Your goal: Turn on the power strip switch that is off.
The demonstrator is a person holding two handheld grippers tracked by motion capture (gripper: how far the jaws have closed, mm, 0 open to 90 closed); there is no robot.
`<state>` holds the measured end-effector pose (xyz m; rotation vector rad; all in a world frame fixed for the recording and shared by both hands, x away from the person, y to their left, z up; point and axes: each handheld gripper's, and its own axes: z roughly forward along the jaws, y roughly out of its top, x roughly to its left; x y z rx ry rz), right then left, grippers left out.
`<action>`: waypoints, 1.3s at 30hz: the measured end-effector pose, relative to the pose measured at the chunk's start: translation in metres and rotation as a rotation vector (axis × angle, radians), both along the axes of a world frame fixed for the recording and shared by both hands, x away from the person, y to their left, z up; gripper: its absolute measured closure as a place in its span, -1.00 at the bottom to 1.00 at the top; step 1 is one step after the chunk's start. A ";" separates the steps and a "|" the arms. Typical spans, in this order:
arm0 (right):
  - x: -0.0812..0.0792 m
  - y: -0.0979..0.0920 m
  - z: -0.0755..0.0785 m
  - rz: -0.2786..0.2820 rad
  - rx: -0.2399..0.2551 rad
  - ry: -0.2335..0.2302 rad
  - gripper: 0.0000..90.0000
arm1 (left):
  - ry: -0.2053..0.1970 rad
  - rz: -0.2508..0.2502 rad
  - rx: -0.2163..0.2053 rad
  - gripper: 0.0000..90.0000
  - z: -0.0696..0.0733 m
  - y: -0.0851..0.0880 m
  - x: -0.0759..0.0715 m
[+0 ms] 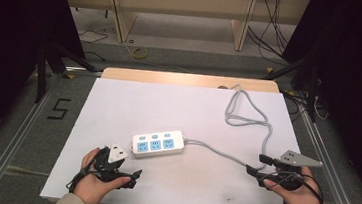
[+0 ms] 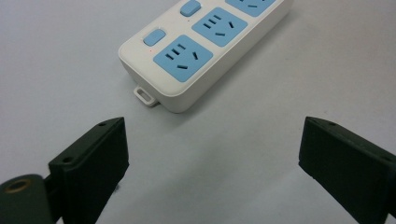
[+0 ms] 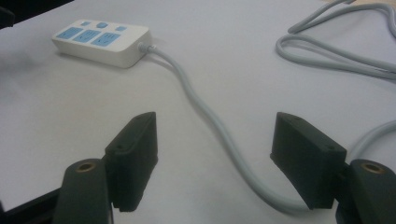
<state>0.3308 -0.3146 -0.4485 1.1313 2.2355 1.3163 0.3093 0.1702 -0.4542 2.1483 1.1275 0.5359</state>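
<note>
White strip (image 2: 205, 49) lies just ahead of the wide-open left tool (image 2: 212, 158), its long axis running away rightward; the right tool (image 3: 215, 158), open, straddles its cable (image 3: 219, 130).

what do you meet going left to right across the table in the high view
left gripper → power strip → grey cable → right gripper

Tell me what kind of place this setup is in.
Probably a lab or workshop recording station: a white table inside a metal frame, loose cables on the floor, a wooden shelf behind, and a power strip laid out between two handheld grippers.
</note>
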 end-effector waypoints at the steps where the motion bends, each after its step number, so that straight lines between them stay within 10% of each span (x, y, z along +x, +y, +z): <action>1: 0.000 0.000 0.000 0.000 -0.001 -0.001 -0.29 | 0.000 0.000 0.000 -0.78 0.000 0.000 0.000; 9: -0.001 0.000 0.000 -0.002 -0.004 -0.002 -0.29 | -0.016 0.037 0.000 -0.50 0.003 0.001 0.001; 24: 0.000 0.001 -0.002 0.000 -0.015 0.004 -0.29 | -0.033 0.118 -0.049 0.96 0.013 -0.001 0.012; 39: 0.000 0.004 -0.003 0.003 -0.022 0.011 -0.29 | -0.019 0.103 -0.044 0.99 0.017 -0.020 0.031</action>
